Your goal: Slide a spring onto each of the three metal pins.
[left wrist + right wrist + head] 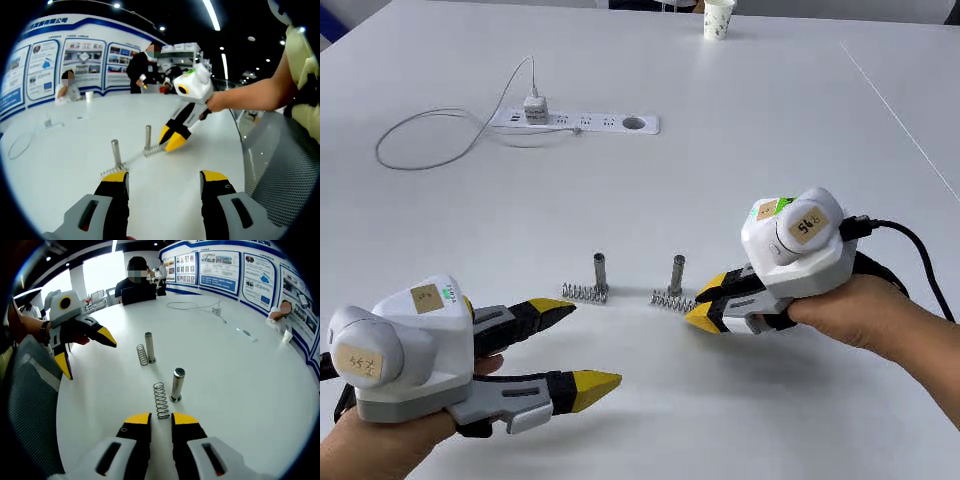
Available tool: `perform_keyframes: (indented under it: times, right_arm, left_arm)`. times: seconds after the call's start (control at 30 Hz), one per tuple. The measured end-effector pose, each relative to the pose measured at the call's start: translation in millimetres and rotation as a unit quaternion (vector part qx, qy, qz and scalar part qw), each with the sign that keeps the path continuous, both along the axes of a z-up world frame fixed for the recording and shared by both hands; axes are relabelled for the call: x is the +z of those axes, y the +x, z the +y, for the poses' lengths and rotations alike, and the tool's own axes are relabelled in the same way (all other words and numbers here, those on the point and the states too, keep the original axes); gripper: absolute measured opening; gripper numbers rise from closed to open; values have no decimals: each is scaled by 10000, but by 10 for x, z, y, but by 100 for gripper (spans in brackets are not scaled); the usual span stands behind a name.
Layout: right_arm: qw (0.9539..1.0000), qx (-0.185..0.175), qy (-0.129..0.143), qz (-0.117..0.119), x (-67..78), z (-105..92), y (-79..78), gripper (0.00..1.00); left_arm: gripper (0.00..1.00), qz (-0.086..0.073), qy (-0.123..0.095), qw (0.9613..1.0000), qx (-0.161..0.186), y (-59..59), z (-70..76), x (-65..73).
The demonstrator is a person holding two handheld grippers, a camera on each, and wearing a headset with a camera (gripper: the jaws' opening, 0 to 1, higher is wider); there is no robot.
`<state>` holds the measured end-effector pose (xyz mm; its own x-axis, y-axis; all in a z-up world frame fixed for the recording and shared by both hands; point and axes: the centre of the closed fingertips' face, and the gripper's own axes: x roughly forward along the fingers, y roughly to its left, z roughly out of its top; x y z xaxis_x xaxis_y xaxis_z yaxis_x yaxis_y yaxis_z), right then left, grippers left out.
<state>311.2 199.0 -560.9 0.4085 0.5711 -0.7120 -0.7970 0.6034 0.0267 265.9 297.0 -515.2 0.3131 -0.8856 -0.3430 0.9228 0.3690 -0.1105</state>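
Your left gripper [592, 342] gapes wide and empty near the left spring [584, 292] lying by the left pin [600, 270], while your right gripper [700, 305], jaws a narrow gap apart, holds nothing, tips at the right spring [671, 299] beside the right pin [677, 272].

The head camera is looking down from above at the white table [720, 150], with the left gripper [592, 343] and the right gripper [703, 303] close below it. The left gripper view is sitting low near the tabletop and facing across toward the right gripper. The right gripper view is facing back the other way, very near a spring [160, 400] and a metal pin [177, 385]. All three views are sharing the two pins in the middle.
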Motion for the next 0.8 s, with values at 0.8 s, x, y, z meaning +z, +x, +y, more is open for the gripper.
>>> perform_keyframes:
  times: [0.8]
  right_arm:
    - [10000, 43, -5, -11, 7, 23, -35, 12]
  left_arm:
    - [57, 13, 5, 10000, 11, 0, 11, -23]
